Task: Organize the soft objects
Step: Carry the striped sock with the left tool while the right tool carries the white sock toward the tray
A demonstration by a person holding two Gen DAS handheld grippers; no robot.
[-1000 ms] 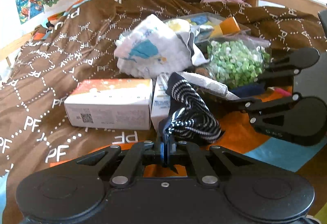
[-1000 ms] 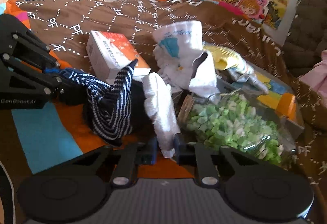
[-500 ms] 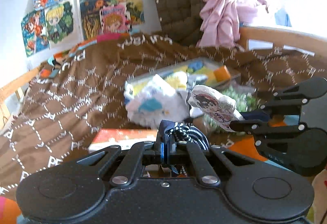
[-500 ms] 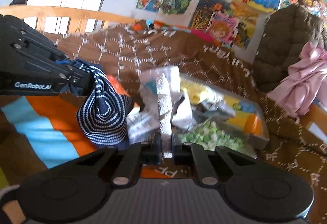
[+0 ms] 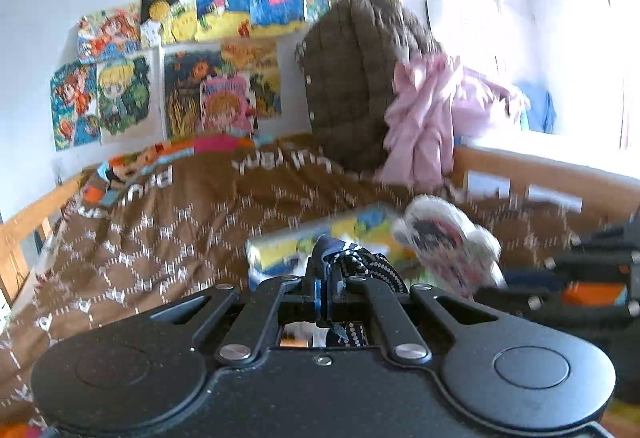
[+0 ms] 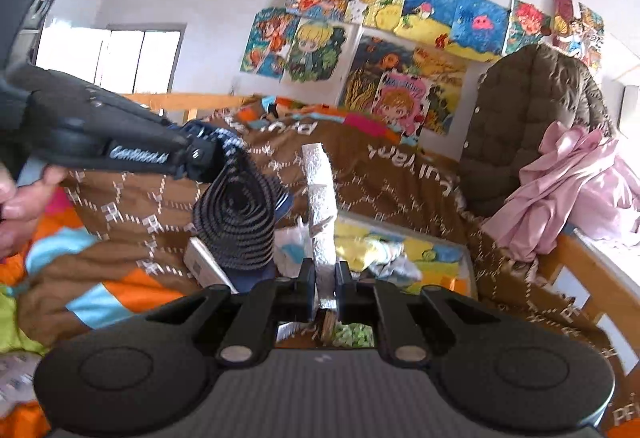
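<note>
Left gripper (image 5: pixel 325 280), in its own view, is pinching one navy white-dotted knitted sock (image 5: pixel 366 264) by a bunched edge, raised above the brown patterned quilt (image 5: pixel 160 222). It is drooping limply, so it likely weighs little and gives no stiffness.

Right gripper (image 6: pixel 323 278), in its view, is clamping one white fluffy sock (image 6: pixel 320 206) at its lower end; the rest is standing up, blurred. Two socks are in hand, one per gripper, above one clear plastic bin (image 6: pixel 466 262) of soft things.
</note>
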